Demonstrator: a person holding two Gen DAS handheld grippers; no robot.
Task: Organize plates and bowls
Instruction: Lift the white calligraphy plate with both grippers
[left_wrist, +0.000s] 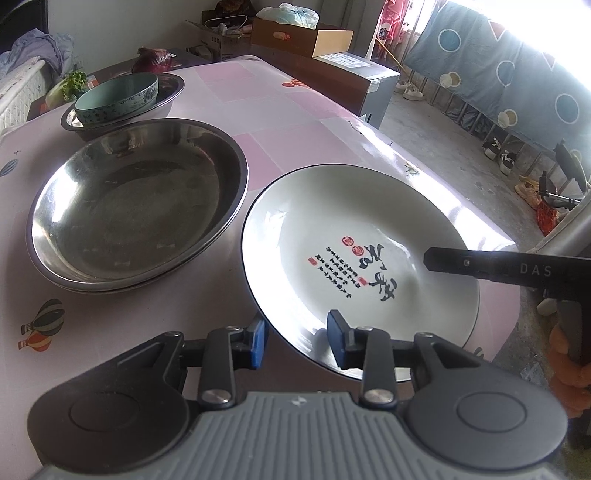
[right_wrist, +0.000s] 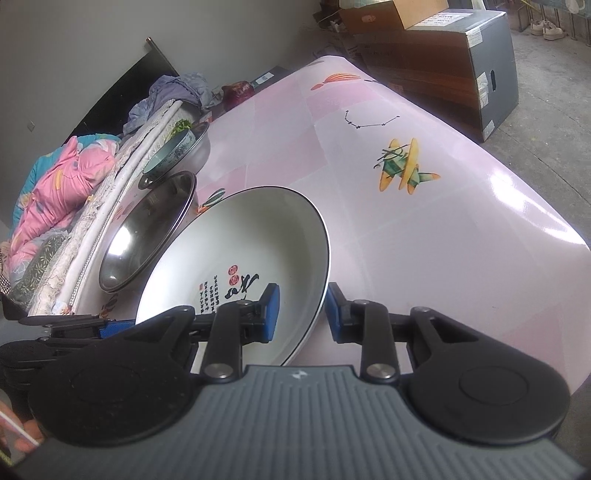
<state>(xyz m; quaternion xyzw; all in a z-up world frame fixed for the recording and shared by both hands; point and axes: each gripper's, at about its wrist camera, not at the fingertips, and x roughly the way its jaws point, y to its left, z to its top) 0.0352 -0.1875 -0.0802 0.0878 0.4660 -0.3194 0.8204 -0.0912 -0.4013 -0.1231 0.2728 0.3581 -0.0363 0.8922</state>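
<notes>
White ceramic plate (left_wrist: 354, 258), centre-right of frame, sitting beside stacked steel basins (left_wrist: 136, 206). Left gripper (left_wrist: 297, 338) and right gripper (right_wrist: 302, 312) are each straddling its rim, jaws apart, not visibly clamping. Risk: glazed rim slipping out, plate dropping onto table (right_wrist: 424, 236) and chipping.

A lived-in home, a bedroom doubling as eating space. The counter (right_wrist: 461, 229) wears a pink cartoon-print cover; at its nine o'clock side a bed (right_wrist: 55, 206) is heaped with quilts and clothes. Cardboard boxes (right_wrist: 458, 62) crowd the floor at one o'clock, shoes (left_wrist: 410, 90) line up beneath a hanging patterned sheet (left_wrist: 517, 70).
</notes>
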